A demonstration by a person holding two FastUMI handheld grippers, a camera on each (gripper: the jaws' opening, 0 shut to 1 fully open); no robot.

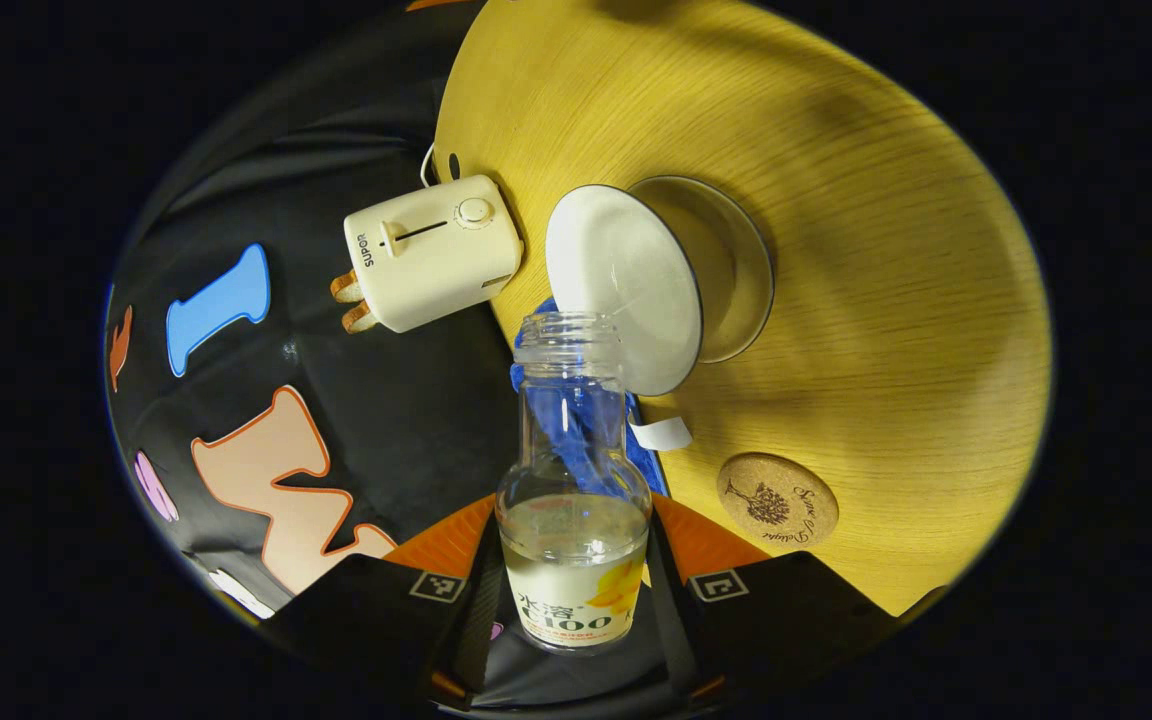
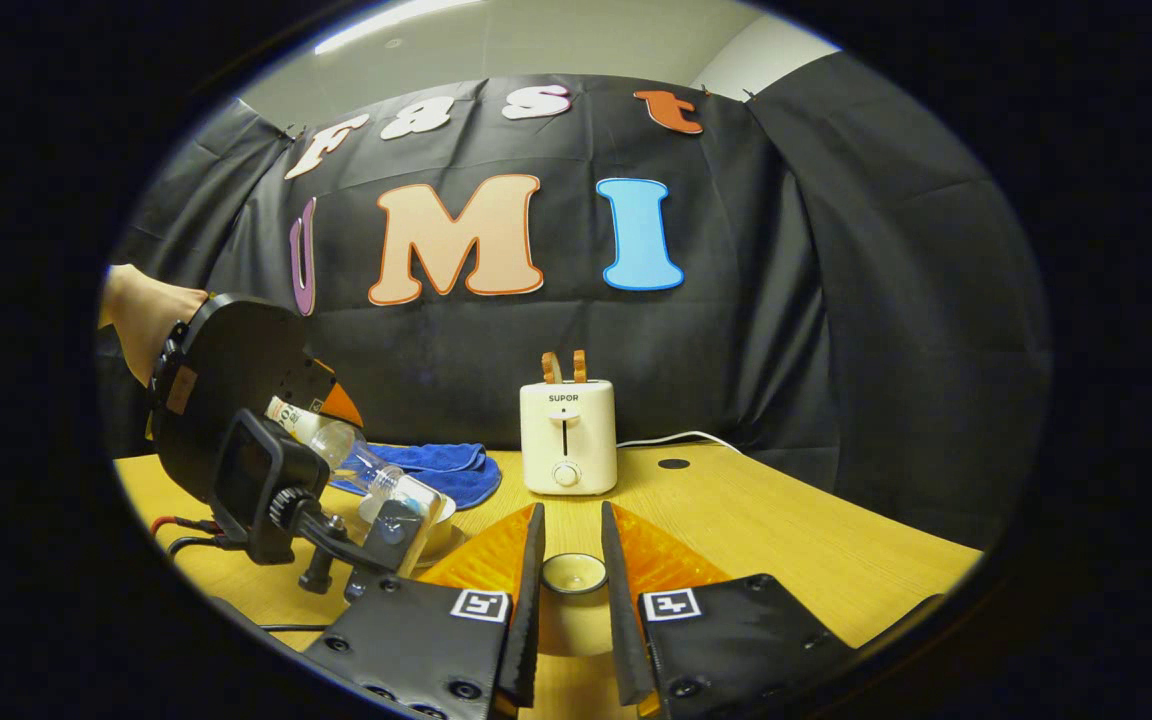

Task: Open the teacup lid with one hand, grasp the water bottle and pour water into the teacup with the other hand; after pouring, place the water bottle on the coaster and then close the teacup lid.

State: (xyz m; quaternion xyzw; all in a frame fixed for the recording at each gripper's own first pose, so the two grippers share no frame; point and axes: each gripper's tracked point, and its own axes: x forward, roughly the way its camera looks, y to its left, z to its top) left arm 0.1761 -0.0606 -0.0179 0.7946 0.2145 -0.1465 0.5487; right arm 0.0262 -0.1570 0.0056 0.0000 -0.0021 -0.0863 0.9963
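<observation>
While the left tongs (image 1: 576, 590) pinch the bottle (image 1: 574, 520) by its labelled lower part, the bottle is tipped so that its open mouth points at the cup (image 1: 626, 290) on the counter (image 1: 886, 250). Clear water lies in the bottle's lower half. The cup is white inside with a dark rim, and a glassy saucer (image 1: 736, 270) lies under it. A blue cloth (image 1: 586, 430) shows through the bottle's glass, at the counter's edge. The cork coaster (image 1: 777, 499) lies bare on the counter, near the cup and apart from it. A cream toaster (image 1: 433, 251) stands beside the cup, with two slices poking out.

From the right gripper view, the left tongs (image 2: 336, 420), held by a hand (image 2: 141, 320), tilt the bottle (image 2: 356, 460) down toward the cup (image 2: 436, 520). The right tongs (image 2: 573, 600) pinch the lid (image 2: 574, 574) by its knob, both fingers against it, held apart from the cup. The toaster (image 2: 567, 437) stands behind on the counter (image 2: 786, 540), and the cloth (image 2: 436, 468) lies to its left.
</observation>
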